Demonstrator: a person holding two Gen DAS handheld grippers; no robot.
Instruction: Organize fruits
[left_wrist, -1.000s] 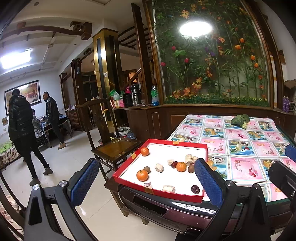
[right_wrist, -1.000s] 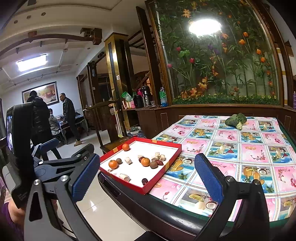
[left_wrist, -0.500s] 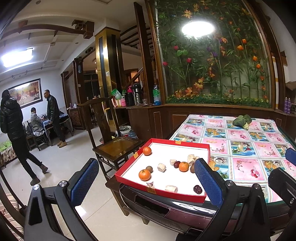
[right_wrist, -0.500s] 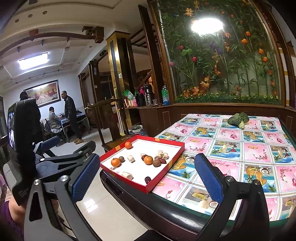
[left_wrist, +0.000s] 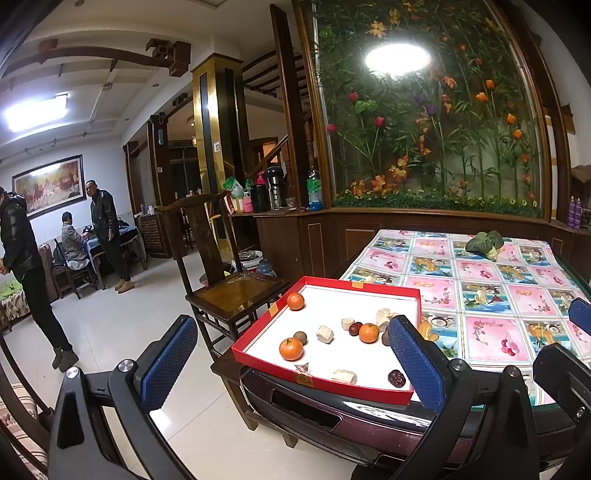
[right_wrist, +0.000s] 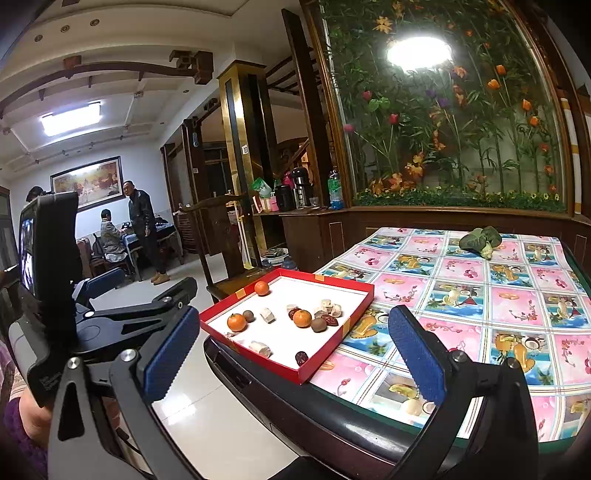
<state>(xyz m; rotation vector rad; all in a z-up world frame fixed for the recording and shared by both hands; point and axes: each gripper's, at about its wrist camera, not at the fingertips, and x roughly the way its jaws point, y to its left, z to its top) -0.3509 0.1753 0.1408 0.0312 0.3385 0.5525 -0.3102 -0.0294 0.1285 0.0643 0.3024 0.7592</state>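
Note:
A red tray (left_wrist: 321, 384) with a white floor sits on the table's near left corner. In it lie three oranges (left_wrist: 291, 349), two dark red dates (left_wrist: 396, 378), small brown round fruits (left_wrist: 300, 337) and several pale chunks (left_wrist: 325, 334). My left gripper (left_wrist: 291, 363) hangs open in front of the tray, short of the table edge, holding nothing. My right gripper (right_wrist: 293, 354) is open too, off the table's front edge, with the tray (right_wrist: 325, 352) ahead and to the left. The oranges (right_wrist: 302, 318) also show in the right wrist view. Beside it on the left is the left gripper's body (right_wrist: 110, 317).
A flowered cloth (right_wrist: 461, 295) covers the table, with a green leafy vegetable (left_wrist: 484, 242) at its far end. A dark wooden chair (left_wrist: 236, 291) stands just left of the tray. Three people (left_wrist: 107, 229) are across the tiled floor at far left. A counter with bottles (left_wrist: 314, 192) runs behind.
Both views have crept slightly nearer the tray. The person in the black coat has walked to the left edge of the view. Both grippers stay open and the fruit has not moved.

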